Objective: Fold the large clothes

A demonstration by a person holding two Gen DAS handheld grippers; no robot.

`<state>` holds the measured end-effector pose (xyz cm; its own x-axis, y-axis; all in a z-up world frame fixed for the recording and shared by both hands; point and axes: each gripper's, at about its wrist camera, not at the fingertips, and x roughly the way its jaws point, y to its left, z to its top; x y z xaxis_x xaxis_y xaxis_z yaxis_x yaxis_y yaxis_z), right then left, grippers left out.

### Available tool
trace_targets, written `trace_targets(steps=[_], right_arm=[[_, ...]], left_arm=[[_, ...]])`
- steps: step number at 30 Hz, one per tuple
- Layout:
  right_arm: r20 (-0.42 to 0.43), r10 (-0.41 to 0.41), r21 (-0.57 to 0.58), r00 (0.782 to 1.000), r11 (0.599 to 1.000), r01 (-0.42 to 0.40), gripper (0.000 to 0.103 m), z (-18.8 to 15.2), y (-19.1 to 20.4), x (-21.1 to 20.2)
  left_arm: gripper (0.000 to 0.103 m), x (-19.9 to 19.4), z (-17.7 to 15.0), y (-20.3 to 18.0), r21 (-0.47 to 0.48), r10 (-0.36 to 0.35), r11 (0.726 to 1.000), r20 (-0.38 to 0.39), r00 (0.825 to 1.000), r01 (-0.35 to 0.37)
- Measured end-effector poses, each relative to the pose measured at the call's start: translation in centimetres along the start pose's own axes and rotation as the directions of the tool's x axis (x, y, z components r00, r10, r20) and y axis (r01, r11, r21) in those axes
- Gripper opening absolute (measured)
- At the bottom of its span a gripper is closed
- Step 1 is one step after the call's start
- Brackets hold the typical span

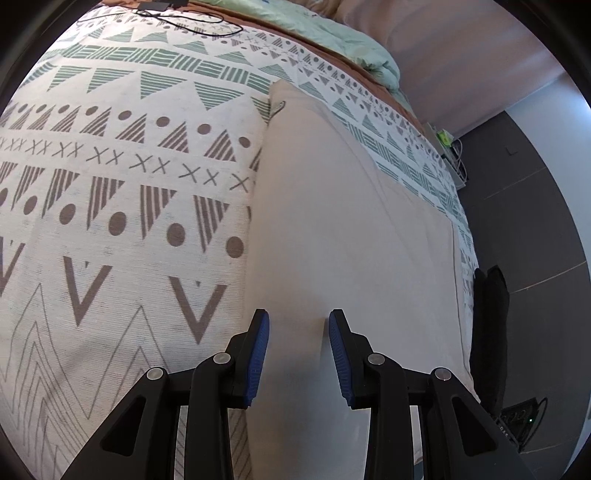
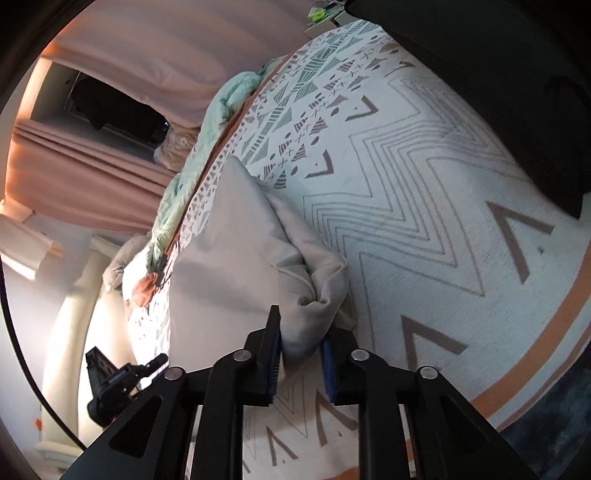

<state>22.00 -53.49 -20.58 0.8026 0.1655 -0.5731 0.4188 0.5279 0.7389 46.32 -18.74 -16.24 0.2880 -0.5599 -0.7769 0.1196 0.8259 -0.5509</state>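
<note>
A large beige garment (image 1: 343,221) lies folded lengthwise in a long strip on the patterned bedspread (image 1: 122,177). My left gripper (image 1: 298,325) hovers open over its near end, blue pads apart, nothing between them. In the right wrist view the same beige garment (image 2: 236,258) is lifted and bunched at one end. My right gripper (image 2: 301,332) is shut on that bunched fabric, which bulges out between the blue pads. The bedspread (image 2: 424,229) stretches away to the right.
A mint green duvet (image 1: 332,33) and black cables (image 1: 192,22) lie at the bed's far side. Dark floor (image 1: 535,206) and a black object (image 1: 491,332) sit right of the bed. A black dark mass (image 2: 498,74) fills the right view's top right; curtains (image 2: 74,177) hang left.
</note>
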Motion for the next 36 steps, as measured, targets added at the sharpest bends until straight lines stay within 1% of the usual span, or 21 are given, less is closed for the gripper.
trace_targets(steps=[2, 3, 7, 10, 12, 13, 15, 19, 22, 24, 25, 26, 27, 28, 29, 30, 31, 32, 36], right_arm=[[0.015, -0.020, -0.008, 1.000, 1.000, 0.020, 0.032, 0.5, -0.1, -0.4], [0.020, -0.027, -0.013, 0.999, 1.000, 0.027, 0.033, 0.7, -0.1, -0.6], [-0.006, -0.050, -0.065, 0.999, 0.997, 0.050, 0.035, 1.8, 0.3, -0.4], [-0.024, -0.079, -0.149, 0.997, 0.986, 0.074, 0.034, 2.2, 1.2, 0.1], [-0.015, -0.077, -0.196, 0.997, 0.978, 0.073, 0.018, 2.4, 1.6, 0.4], [-0.007, -0.085, -0.218, 0.996, 0.972, 0.081, 0.015, 2.5, 1.9, 0.7], [0.012, -0.098, -0.232, 0.995, 0.968, 0.098, 0.013, 2.8, 2.1, 1.1], [0.018, -0.110, -0.214, 0.994, 0.971, 0.111, 0.012, 3.5, 1.9, 2.1], [-0.004, -0.123, -0.223, 0.992, 0.967, 0.119, 0.012, 3.7, 2.1, 2.5], [-0.043, -0.137, -0.215, 0.990, 0.969, 0.124, 0.013, 4.1, 2.1, 2.7], [-0.061, -0.142, -0.206, 0.988, 0.970, 0.126, 0.015, 4.4, 2.0, 2.6], [-0.070, -0.145, -0.203, 0.987, 0.971, 0.128, 0.023, 5.0, 2.0, 2.5], [-0.065, -0.159, -0.207, 0.985, 0.968, 0.142, 0.027, 5.4, 2.1, 2.3], [-0.050, -0.171, -0.217, 0.984, 0.964, 0.157, 0.038, 6.1, 2.3, 1.9], [-0.035, -0.173, -0.221, 0.984, 0.962, 0.161, 0.056, 6.8, 2.6, 1.5], [-0.025, -0.166, -0.223, 0.986, 0.962, 0.157, 0.064, 7.4, 2.8, 1.3], [-0.022, -0.157, -0.230, 0.987, 0.962, 0.148, 0.077, 8.1, 3.1, 1.2], [-0.030, -0.151, -0.248, 0.988, 0.959, 0.139, 0.081, 8.6, 3.4, 1.4], [-0.127, -0.138, -0.336, 0.982, 0.938, 0.088, 0.081, 10.9, 5.0, 4.0]], left_arm=[[0.035, 0.1, 0.0, 0.2, -0.005, -0.003, 1.000, -0.003, 1.000, 0.003], [0.035, 0.1, 0.1, 0.3, -0.003, -0.001, 1.000, -0.005, 1.000, 0.001], [0.035, 0.2, 0.2, 0.6, 0.006, -0.003, 1.000, -0.018, 1.000, 0.003], [0.037, 0.4, 0.5, 0.8, 0.004, -0.006, 1.000, -0.029, 1.000, 0.006], [0.037, 0.6, 0.7, 0.9, -0.002, -0.009, 1.000, -0.036, 0.999, 0.009], [0.037, 0.7, 0.8, 0.9, -0.003, -0.007, 1.000, -0.035, 0.999, 0.007], [0.037, 0.7, 1.0, 0.8, 0.003, -0.005, 1.000, -0.029, 1.000, 0.005], [0.037, 0.9, 1.4, 0.6, 0.012, -0.001, 1.000, -0.023, 1.000, 0.001], [0.037, 1.1, 1.6, 0.7, 0.005, -0.001, 1.000, -0.022, 1.000, 0.001], [0.037, 1.1, 1.8, 0.8, -0.007, -0.006, 1.000, -0.021, 1.000, 0.006], [0.037, 1.1, 1.9, 0.9, -0.014, -0.011, 1.000, -0.021, 1.000, 0.010], [0.037, 1.0, 2.0, 1.1, -0.020, -0.013, 1.000, -0.019, 1.000, 0.013], [0.037, 0.9, 2.2, 1.2, -0.023, -0.016, 1.000, -0.016, 1.000, 0.015], [0.037, 0.8, 2.2, 1.3, -0.022, -0.016, 1.000, -0.013, 1.000, 0.015], [0.038, 0.8, 2.3, 1.5, -0.021, -0.012, 1.000, -0.010, 1.000, 0.012], [0.040, 0.7, 2.4, 1.6, -0.021, -0.010, 1.000, -0.008, 1.000, 0.010], [0.046, 0.6, 2.4, 1.7, -0.022, -0.010, 1.000, -0.003, 1.000, 0.010], [0.051, 0.4, 2.4, 1.9, -0.022, -0.012, 1.000, 0.006, 1.000, 0.012], [0.052, 0.2, 2.9, 2.5, -0.048, -0.030, 0.998, 0.035, 0.999, 0.031]])
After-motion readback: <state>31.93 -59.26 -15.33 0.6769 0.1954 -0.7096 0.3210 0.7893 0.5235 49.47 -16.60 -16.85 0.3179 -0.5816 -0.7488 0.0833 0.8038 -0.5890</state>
